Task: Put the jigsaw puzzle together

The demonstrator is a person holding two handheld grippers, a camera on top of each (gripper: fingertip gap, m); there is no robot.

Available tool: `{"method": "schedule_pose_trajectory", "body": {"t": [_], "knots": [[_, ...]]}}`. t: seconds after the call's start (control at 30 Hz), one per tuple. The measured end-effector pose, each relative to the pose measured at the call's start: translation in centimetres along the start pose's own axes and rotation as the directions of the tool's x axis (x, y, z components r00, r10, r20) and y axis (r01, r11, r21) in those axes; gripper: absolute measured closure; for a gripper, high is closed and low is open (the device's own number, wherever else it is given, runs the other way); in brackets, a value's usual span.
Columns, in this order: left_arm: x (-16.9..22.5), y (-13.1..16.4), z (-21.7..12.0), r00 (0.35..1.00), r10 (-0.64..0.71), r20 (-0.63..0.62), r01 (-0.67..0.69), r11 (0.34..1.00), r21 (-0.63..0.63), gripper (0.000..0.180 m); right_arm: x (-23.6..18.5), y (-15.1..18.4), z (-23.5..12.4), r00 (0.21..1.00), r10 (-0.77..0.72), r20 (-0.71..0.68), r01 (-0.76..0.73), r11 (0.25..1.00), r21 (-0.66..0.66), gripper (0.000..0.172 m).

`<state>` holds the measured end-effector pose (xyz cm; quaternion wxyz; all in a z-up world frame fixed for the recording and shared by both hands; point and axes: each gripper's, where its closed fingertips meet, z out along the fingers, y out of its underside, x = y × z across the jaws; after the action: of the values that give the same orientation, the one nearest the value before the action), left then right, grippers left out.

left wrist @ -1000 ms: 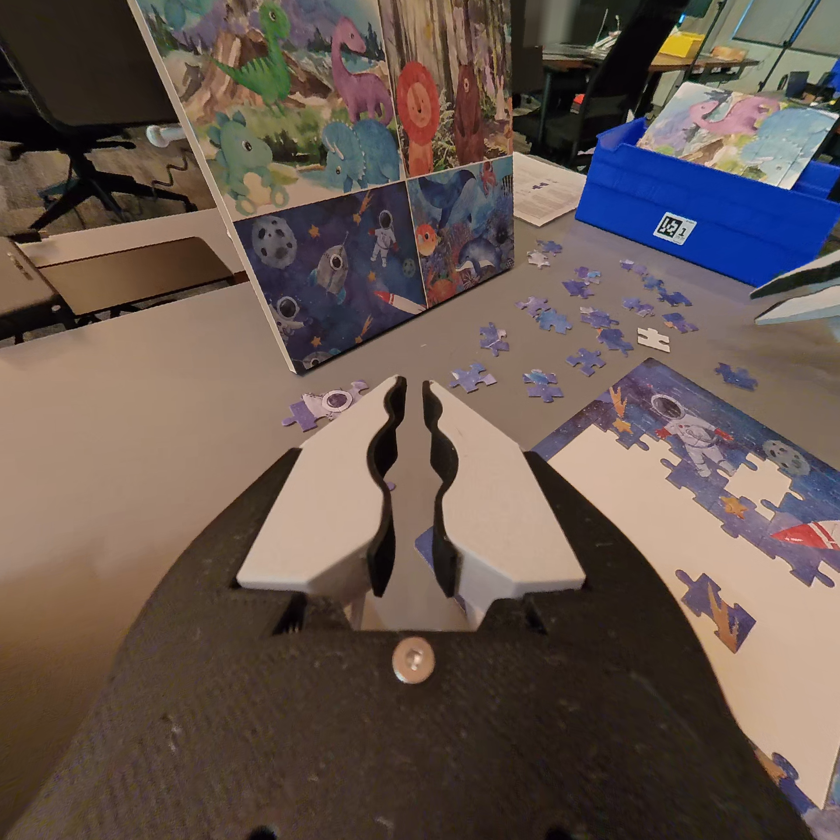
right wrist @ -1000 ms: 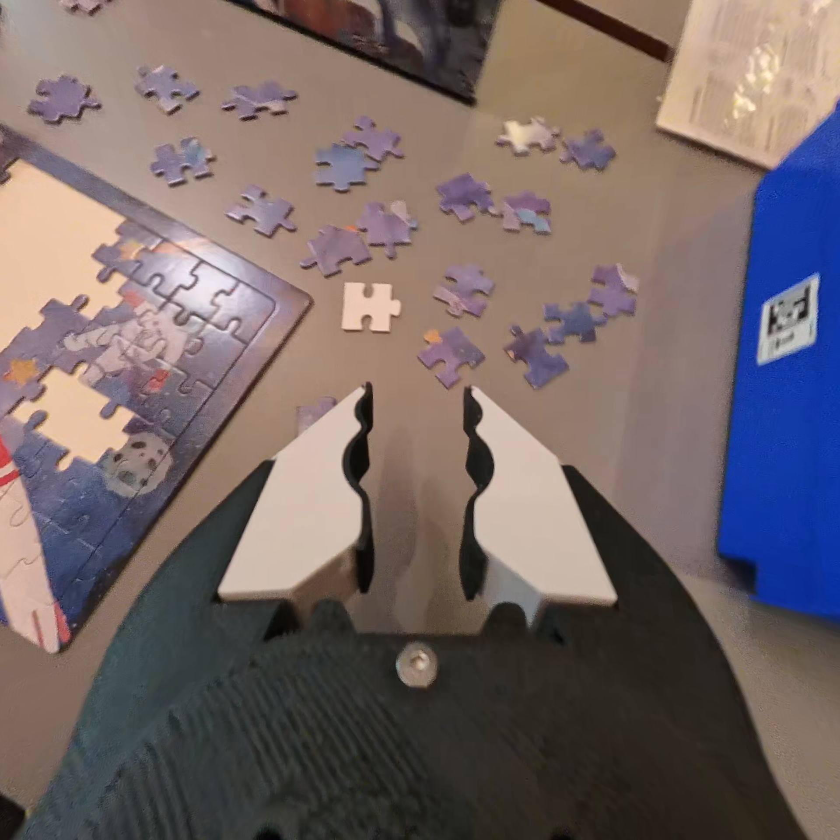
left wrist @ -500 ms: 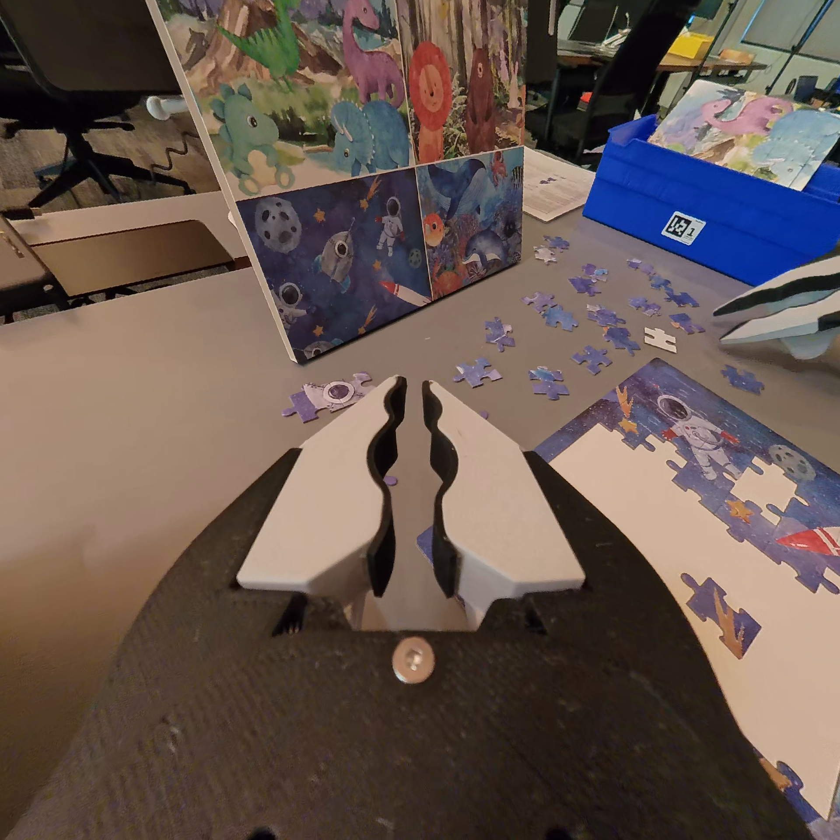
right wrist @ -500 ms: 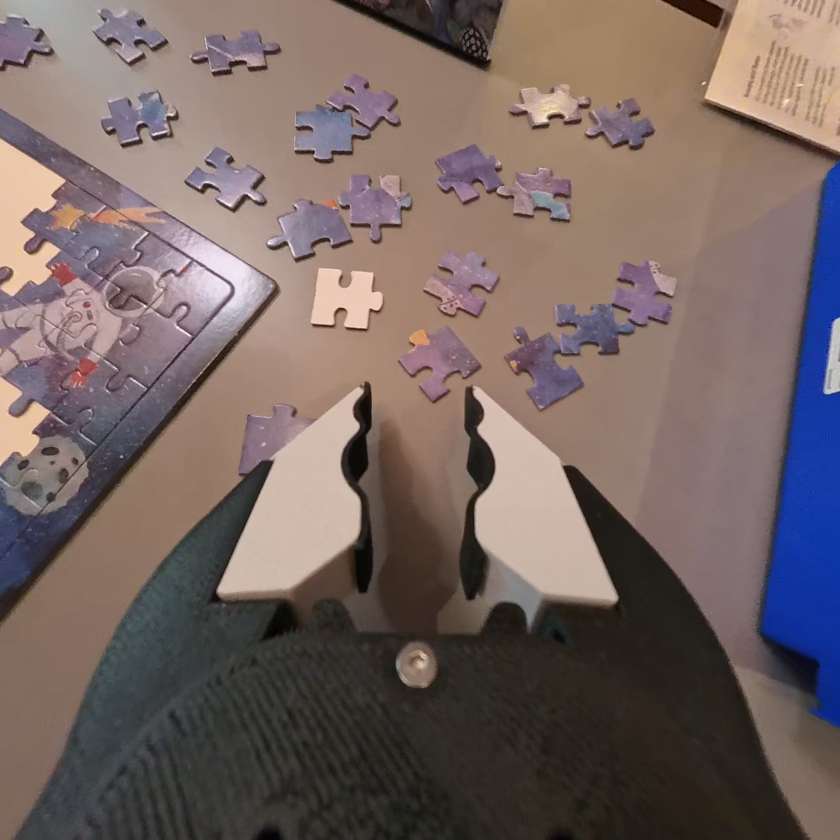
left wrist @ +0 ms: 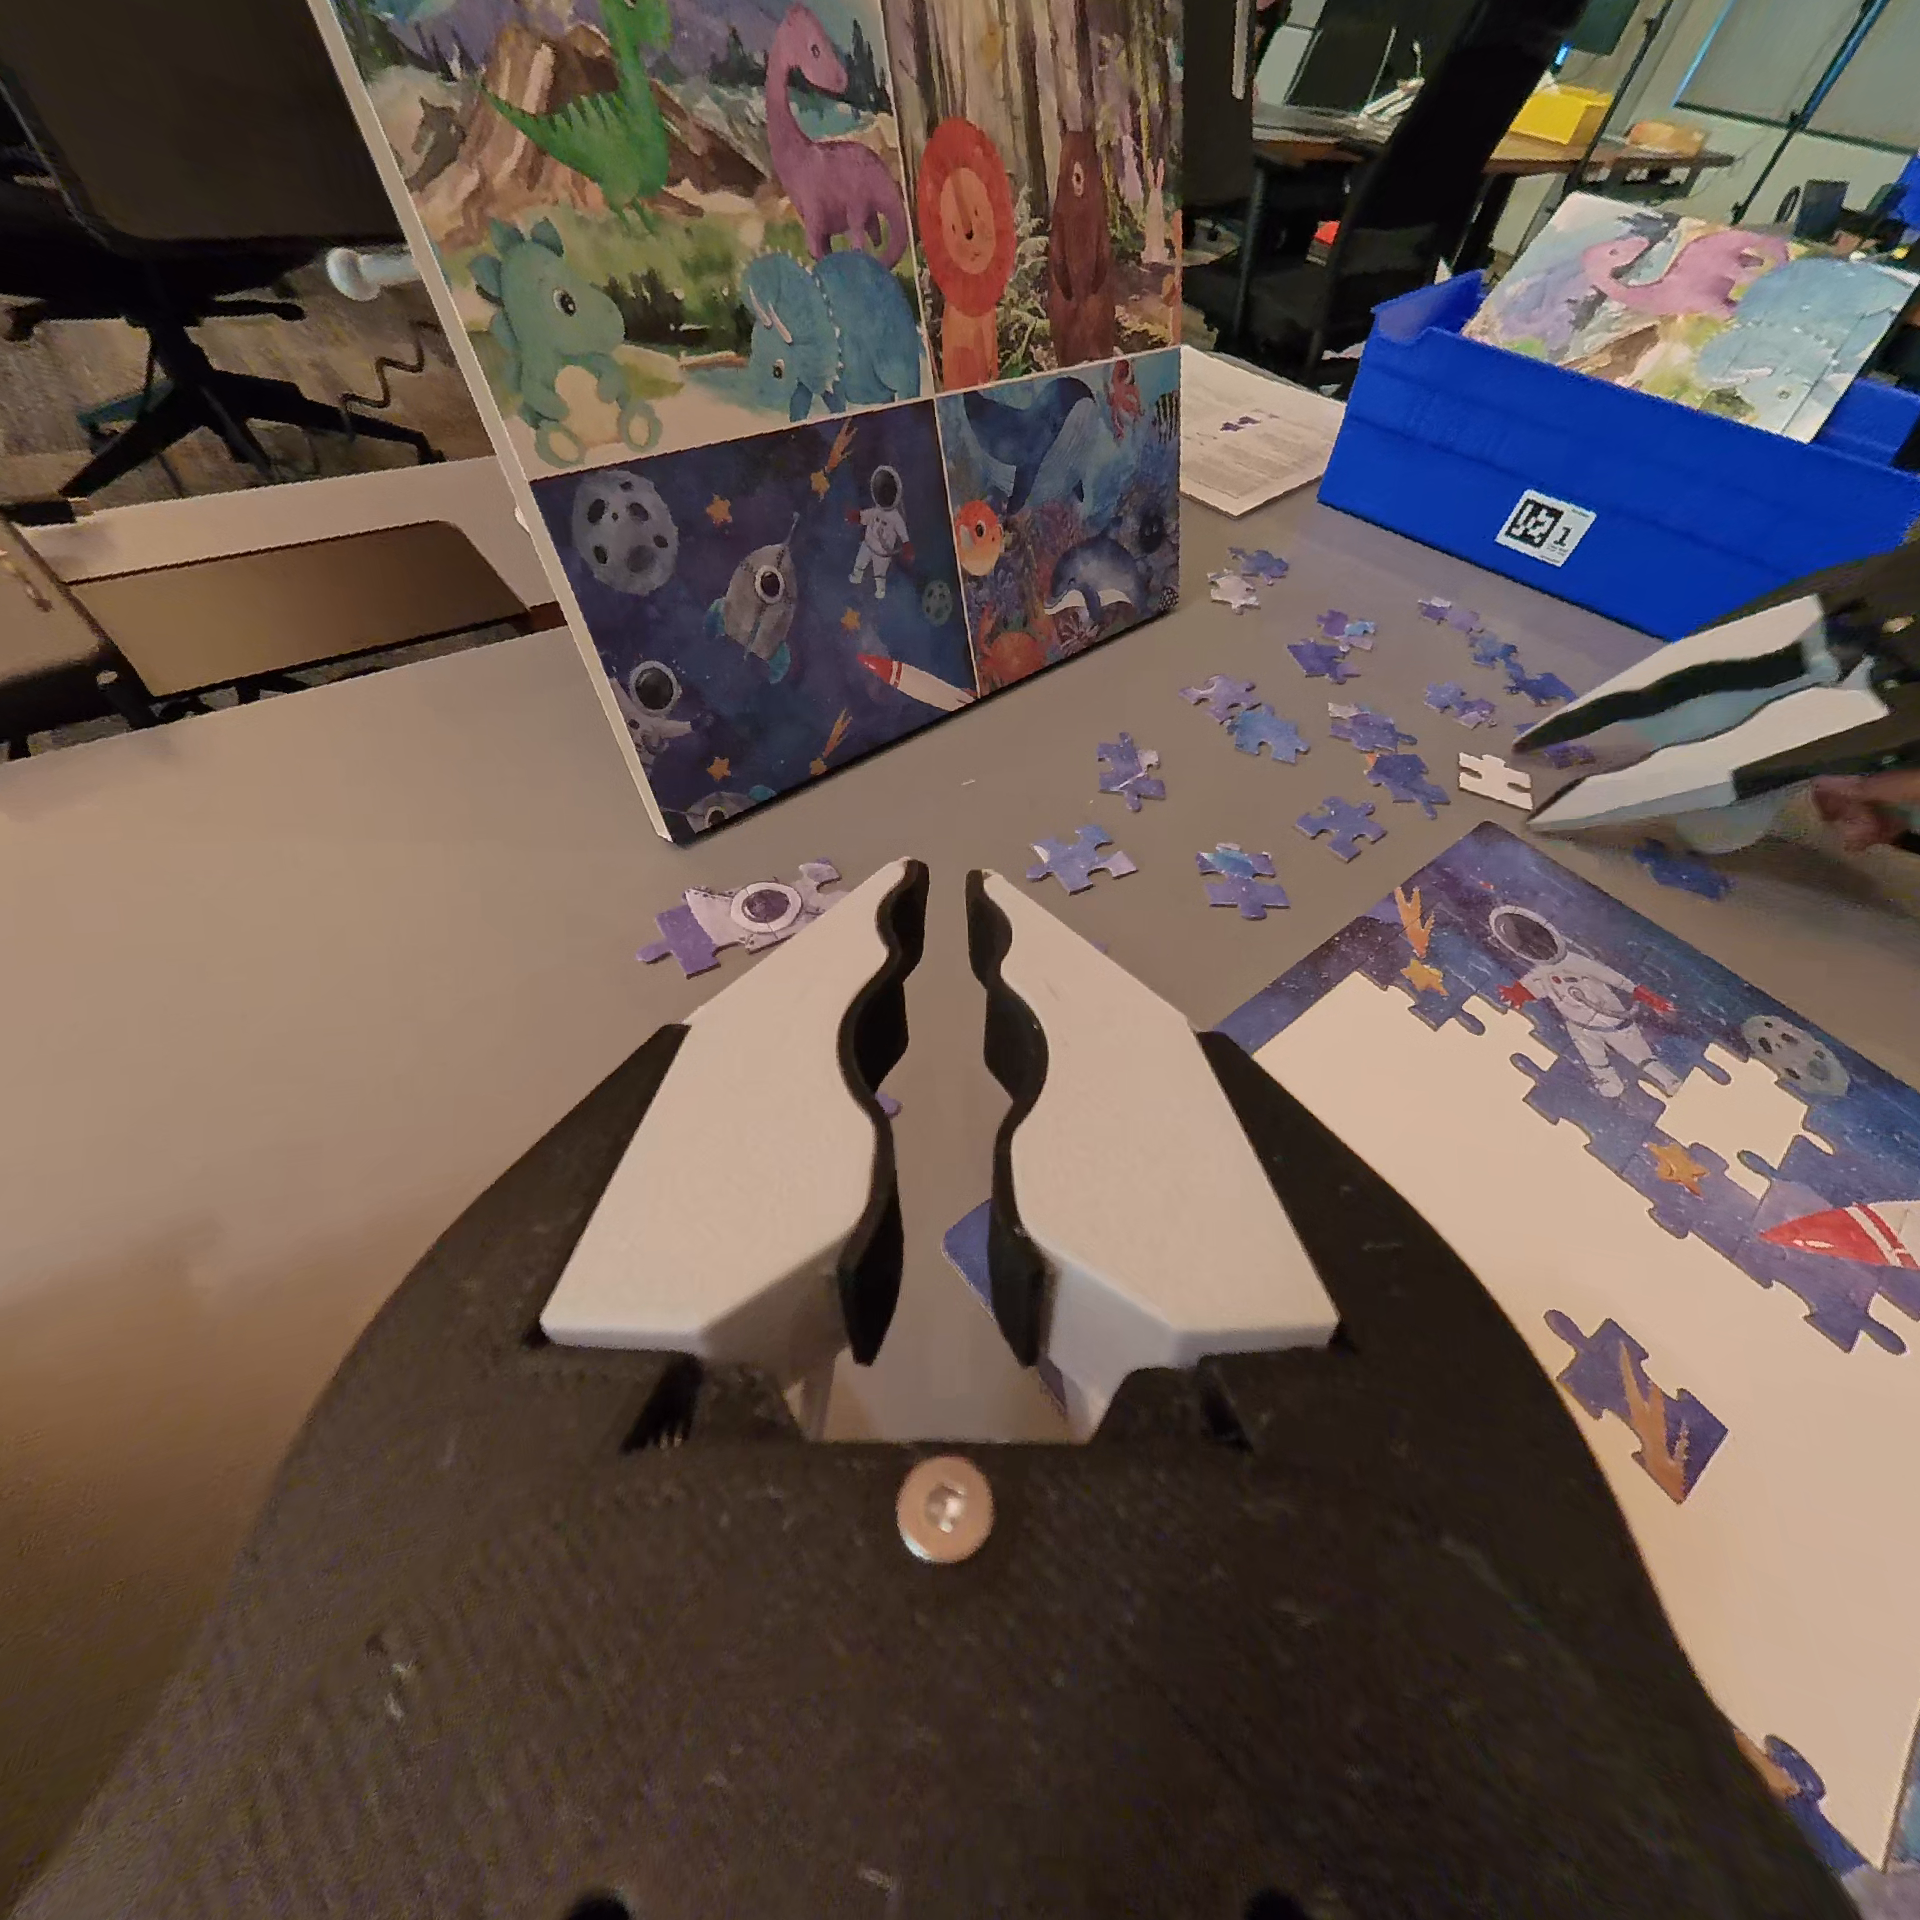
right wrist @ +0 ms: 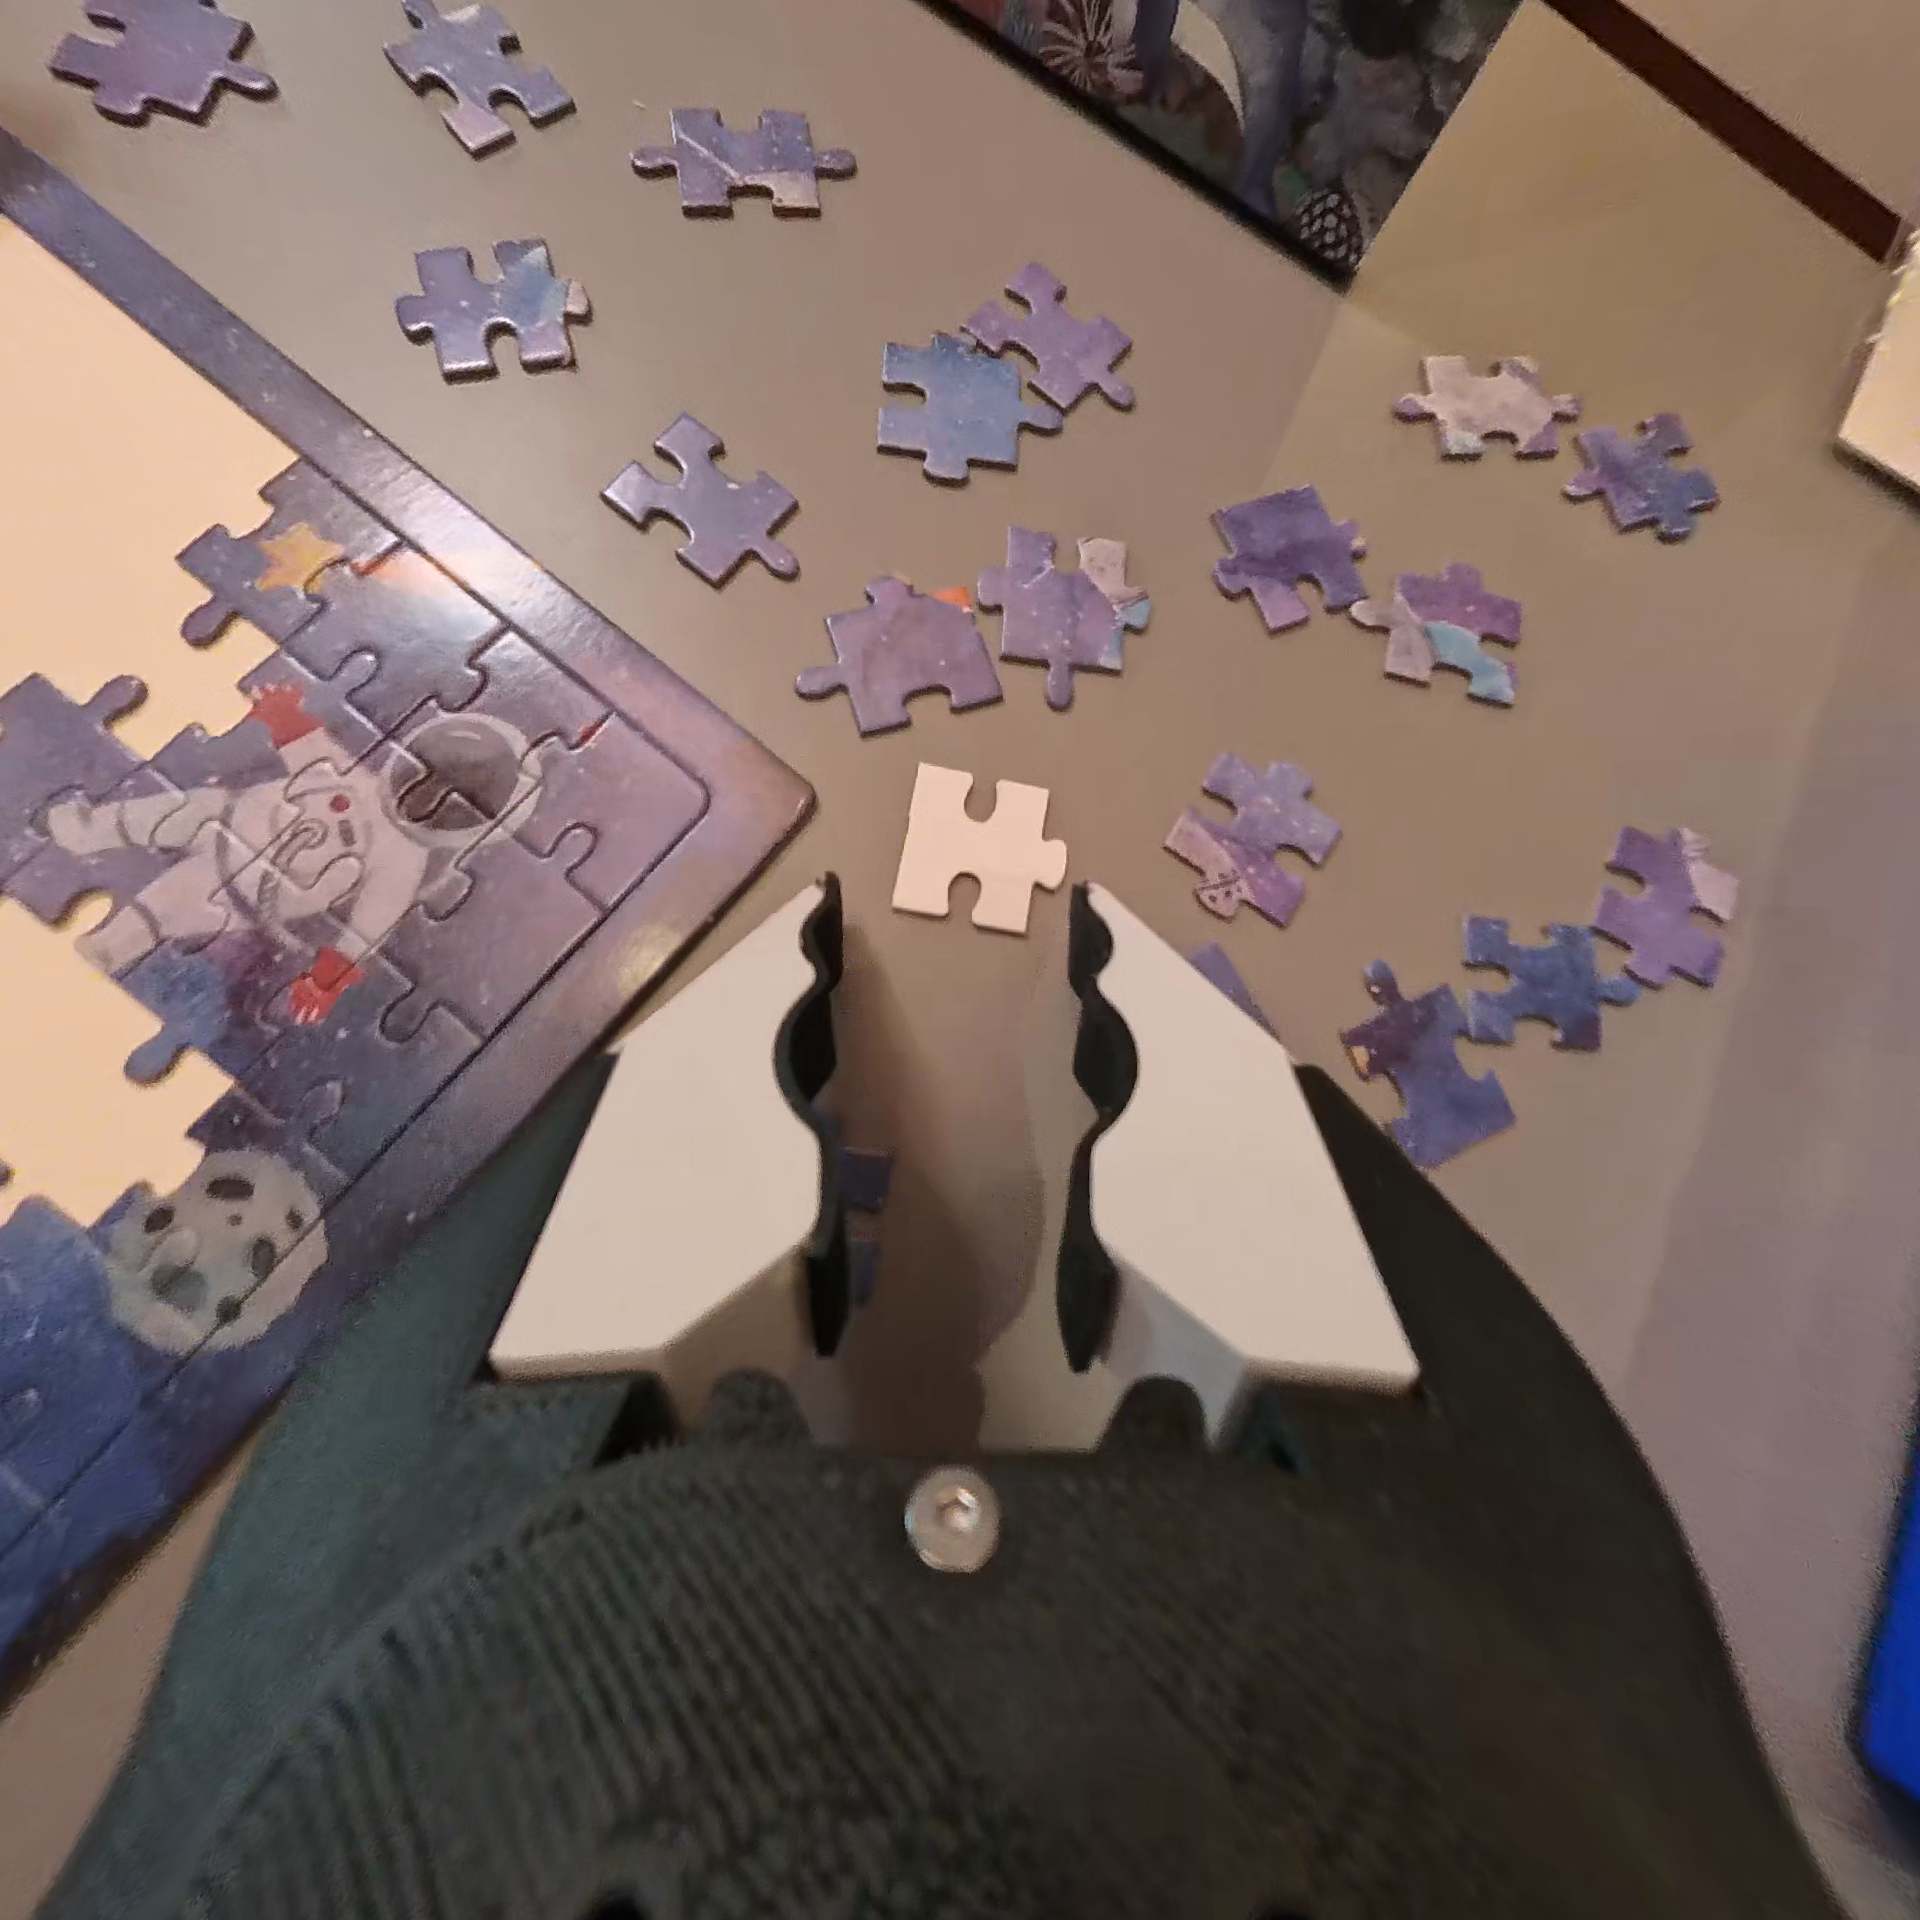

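Right gripper (right wrist: 951,894), jaws apart and bare, is seen just short of the white piece (right wrist: 977,847), beside the puzzle board (right wrist: 436,717). Only the left view shows the left gripper (left wrist: 945,883), nearly closed and bare, with the picture panel (left wrist: 831,416) and blue bin (left wrist: 1621,447) beyond.

Puzzle board (right wrist: 343,748) cut off at left edge; blue piece (right wrist: 857,1195) half hidden behind right gripper's (right wrist: 951,894) finger.
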<state>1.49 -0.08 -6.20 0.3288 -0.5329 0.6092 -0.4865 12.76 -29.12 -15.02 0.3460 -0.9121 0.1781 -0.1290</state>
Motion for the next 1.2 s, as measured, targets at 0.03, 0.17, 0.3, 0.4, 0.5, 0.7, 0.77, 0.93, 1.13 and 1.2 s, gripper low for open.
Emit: {"method": "schedule_pose_trajectory", "body": {"t": [0.03,0.17,0.3,0.4,0.5,0.7,0.77,0.93,1.13,1.2], "knots": [[0.0,-0.1,0.0,1.000,-0.007,-0.005,0.008,1.000,0.005,0.175,0.0,0.1,0.4,1.000,0.019,0.007,-0.019,1.000,-0.009,0.128],[0.1,-0.1,0.0,1.000,-0.016,-0.015,0.016,1.000,0.005,0.174,0.5,0.1,1.0,0.990,0.136,0.039,-0.136,0.991,-0.003,0.136],[0.4,0.1,0.2,1.000,0.000,-0.016,0.000,1.000,-0.005,0.174,0.6,0.2,1.0,0.989,0.142,0.027,-0.142,0.990,-0.018,0.146],[0.6,0.1,0.3,1.000,0.007,-0.016,-0.008,1.000,-0.009,0.174,0.3,-0.2,0.8,0.987,0.153,0.046,-0.154,0.988,0.009,0.147],[1.5,-0.2,0.3,0.998,-0.002,-0.064,0.003,1.000,0.010,0.172,-1.5,-3.0,-0.8,0.951,0.229,0.206,-0.260,0.956,0.136,0.147],[8.0,-2.0,-0.1,0.922,-0.006,-0.387,0.044,0.995,0.089,0.153,-8.9,-12.6,-9.0,0.472,0.240,0.849,-0.654,0.740,0.154,0.148],[10.7,-2.4,-0.7,0.867,0.017,-0.499,0.041,0.994,0.106,0.148,-10.8,-14.1,-10.4,0.271,0.227,0.936,-0.699,0.714,0.029,0.147],[15.0,-2.5,-1.3,0.776,0.076,-0.626,0.009,0.991,0.131,0.143,-15.5,-15.1,-10.2,0.020,0.253,0.967,-0.629,0.755,-0.184,0.147],[17.5,-2.0,-1.9,0.718,0.143,-0.681,-0.057,0.987,0.148,0.164,-18.9,-15.6,-9.0,-0.030,0.286,0.958,-0.540,0.802,-0.256,0.147],[17.2,-2.0,-1.7,0.730,0.149,-0.667,-0.066,0.987,0.148,0.172,-18.7,-15.8,-8.6,-0.009,0.296,0.955,-0.550,0.796,-0.252,0.147]]}}
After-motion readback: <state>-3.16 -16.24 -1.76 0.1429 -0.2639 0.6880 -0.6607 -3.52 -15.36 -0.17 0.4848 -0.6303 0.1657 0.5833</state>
